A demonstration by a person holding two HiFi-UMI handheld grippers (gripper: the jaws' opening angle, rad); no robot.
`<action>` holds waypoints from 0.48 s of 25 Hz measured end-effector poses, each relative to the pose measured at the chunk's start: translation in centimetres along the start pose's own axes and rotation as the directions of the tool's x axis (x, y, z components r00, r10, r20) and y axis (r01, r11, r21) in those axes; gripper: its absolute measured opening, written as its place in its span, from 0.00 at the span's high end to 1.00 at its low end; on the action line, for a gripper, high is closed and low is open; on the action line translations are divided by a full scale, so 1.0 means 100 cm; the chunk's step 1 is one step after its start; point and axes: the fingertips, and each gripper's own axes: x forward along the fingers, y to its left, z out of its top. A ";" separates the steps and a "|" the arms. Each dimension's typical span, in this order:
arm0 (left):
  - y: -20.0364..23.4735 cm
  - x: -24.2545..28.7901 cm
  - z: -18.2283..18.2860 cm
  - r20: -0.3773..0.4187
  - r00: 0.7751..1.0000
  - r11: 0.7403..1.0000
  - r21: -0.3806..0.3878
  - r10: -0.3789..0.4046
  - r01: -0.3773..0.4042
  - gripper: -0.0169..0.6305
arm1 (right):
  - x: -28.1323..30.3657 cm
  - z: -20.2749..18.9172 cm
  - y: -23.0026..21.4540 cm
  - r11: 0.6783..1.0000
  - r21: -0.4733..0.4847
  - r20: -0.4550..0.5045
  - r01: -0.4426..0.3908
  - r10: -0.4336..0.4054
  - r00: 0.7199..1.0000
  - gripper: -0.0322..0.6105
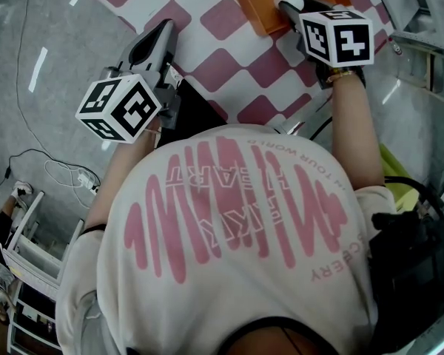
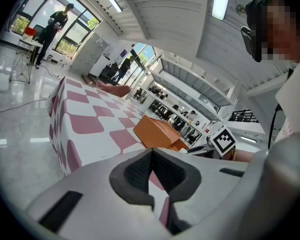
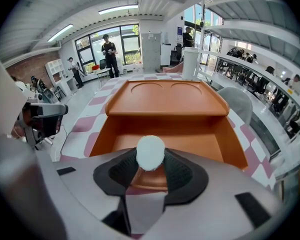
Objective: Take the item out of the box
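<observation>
Orange plastic box [image 3: 230, 139] lies open on the pink-and-white checked worktop [image 1: 229, 21], its lid folded back on the far side. The right claw [image 3: 150, 159] slopes steeply down over the box's near wall and pinches a small white ball [image 3: 150, 153] at the very tips of its pads. The ball fills the gap between them, so the jaws stand fairly wide around it. From the head view the ball [image 1: 291, 0] sits at the box's near edge, and whether it has cleared the floor of the box I cannot tell.

The left claw [image 2: 151, 151] hangs well to the left of the box, off the worktop's edge, pointing almost level. Its pads are pressed together at the tips with nothing between them.

Being round, the ball offers no long axis to mind. I judge that the way out of the box is up and back toward the person, over the near wall, and that only the right hand is placed for it.
</observation>
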 end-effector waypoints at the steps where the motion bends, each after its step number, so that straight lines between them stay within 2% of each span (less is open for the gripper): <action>1: -0.001 -0.001 0.000 0.001 1.000 1.000 0.004 -0.001 0.001 0.96 | 0.000 0.000 0.000 1.000 0.000 0.002 0.001 -0.001 1.000 0.71; 12: -0.018 -0.012 0.000 0.015 1.000 1.000 0.016 -0.009 0.009 0.96 | -0.001 0.000 0.002 1.000 -0.026 0.009 0.003 -0.003 1.000 0.72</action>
